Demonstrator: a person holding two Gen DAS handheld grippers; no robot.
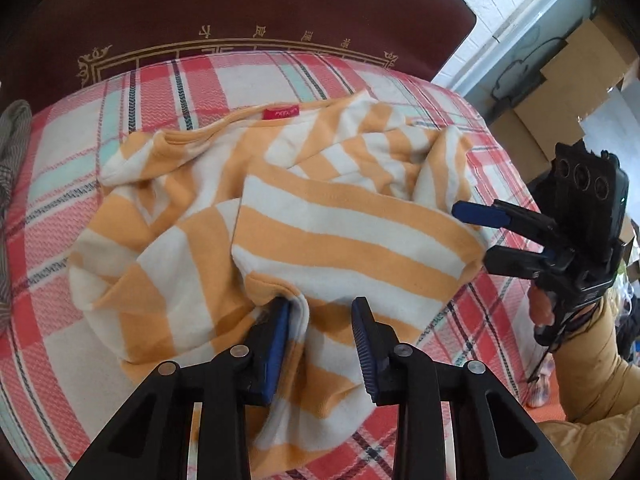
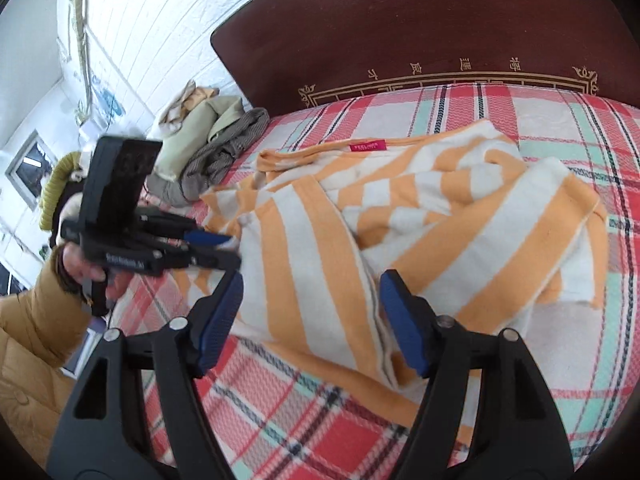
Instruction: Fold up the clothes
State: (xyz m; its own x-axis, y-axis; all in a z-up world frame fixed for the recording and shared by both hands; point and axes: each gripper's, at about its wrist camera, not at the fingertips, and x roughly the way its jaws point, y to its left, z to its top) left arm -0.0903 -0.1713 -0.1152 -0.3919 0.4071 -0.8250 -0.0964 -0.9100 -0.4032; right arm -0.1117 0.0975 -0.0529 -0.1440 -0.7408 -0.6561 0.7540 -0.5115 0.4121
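Note:
An orange-and-white striped sweater (image 1: 320,220) lies partly folded on the plaid bedspread (image 1: 72,160), its red neck label (image 1: 280,113) at the far side. My left gripper (image 1: 322,320) is open over the sweater's near edge, a fold of fabric bunched against its left finger. My right gripper (image 1: 472,236) is open at the sweater's right edge. In the right wrist view the sweater (image 2: 400,220) spreads ahead of the open right gripper (image 2: 312,304), and the left gripper (image 2: 224,246) sits at its left edge, blurred.
A dark red headboard (image 1: 260,8) with gold trim stands at the far end of the bed. A pile of grey and green clothes (image 2: 208,144) lies at the bed's far left corner. Cardboard boxes (image 1: 568,92) stand beside the bed.

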